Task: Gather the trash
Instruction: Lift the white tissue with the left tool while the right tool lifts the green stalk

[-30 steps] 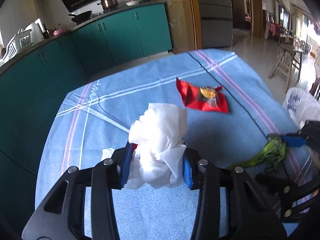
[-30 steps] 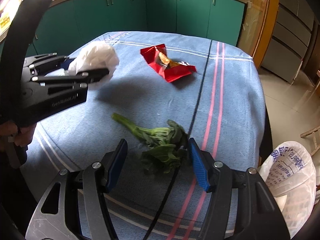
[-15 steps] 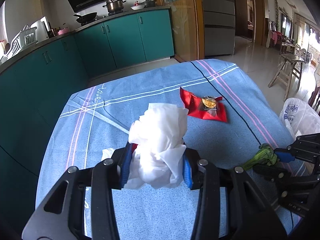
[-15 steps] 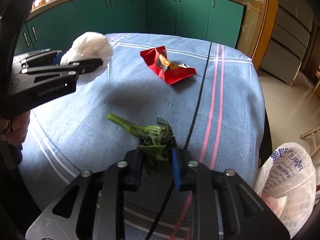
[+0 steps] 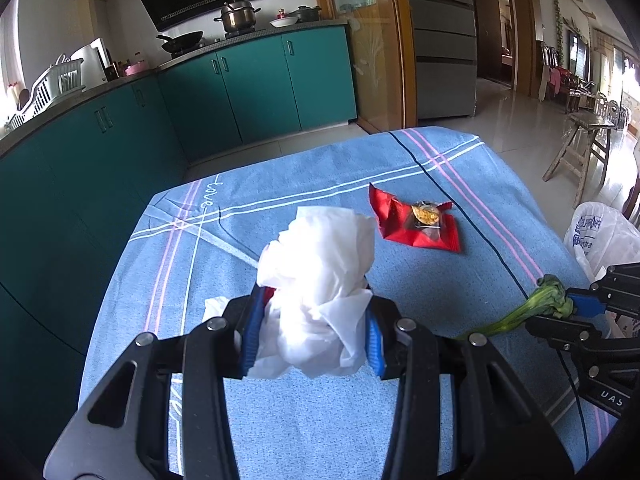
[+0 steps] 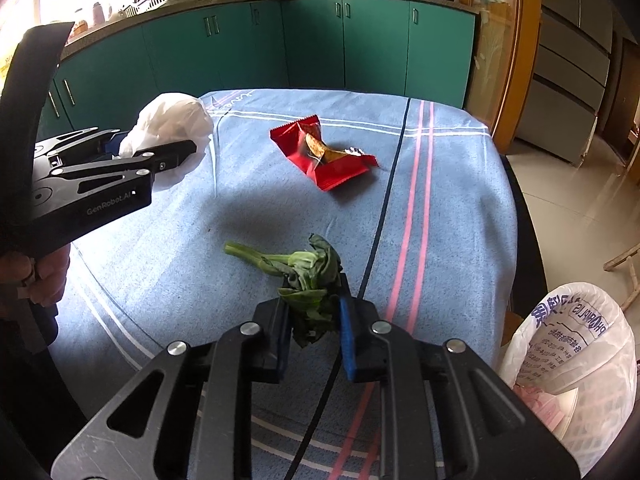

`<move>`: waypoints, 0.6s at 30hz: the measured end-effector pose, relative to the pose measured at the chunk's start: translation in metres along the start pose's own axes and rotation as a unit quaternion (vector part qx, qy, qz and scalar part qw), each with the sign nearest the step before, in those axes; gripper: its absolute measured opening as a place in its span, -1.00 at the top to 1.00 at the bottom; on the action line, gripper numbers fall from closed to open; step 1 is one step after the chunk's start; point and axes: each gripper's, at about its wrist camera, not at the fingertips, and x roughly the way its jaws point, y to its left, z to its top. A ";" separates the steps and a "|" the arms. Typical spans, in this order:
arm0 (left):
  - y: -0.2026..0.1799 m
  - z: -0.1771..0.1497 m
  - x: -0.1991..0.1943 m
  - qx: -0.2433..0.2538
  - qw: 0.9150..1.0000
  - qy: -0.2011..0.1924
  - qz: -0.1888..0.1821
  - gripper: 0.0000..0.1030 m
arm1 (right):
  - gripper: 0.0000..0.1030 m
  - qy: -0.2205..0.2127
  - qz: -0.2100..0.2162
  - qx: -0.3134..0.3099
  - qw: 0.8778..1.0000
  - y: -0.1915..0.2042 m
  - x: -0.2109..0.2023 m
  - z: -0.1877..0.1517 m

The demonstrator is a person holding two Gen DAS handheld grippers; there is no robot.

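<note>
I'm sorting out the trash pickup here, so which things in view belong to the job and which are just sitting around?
Part of the job:
- white tissue wad, in the left hand-held gripper
- green vegetable scrap, in the right hand-held gripper
- red snack wrapper on the table
- bin with white bag

Just around:
- steel pot
- wok
- dish rack

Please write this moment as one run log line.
left gripper: holds tissue wad | right gripper: holds leafy stalk | red wrapper: on table

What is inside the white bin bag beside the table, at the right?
In the right wrist view, the white bin bag stands open, lower than the table. Through its mouth only some pale pink and white paper shows. Anything deeper is hidden by the bag's wall.
</note>
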 end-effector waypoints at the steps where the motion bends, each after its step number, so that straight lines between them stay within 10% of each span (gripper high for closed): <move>1: 0.000 0.000 -0.001 -0.001 1.000 -0.001 0.000 0.17 | 0.59 -0.003 0.002 0.002 1.000 0.000 -0.002 0.000; 18: -0.005 0.003 -0.018 0.005 0.999 -0.039 0.014 0.17 | 0.59 -0.056 0.013 0.013 0.998 -0.004 -0.033 -0.001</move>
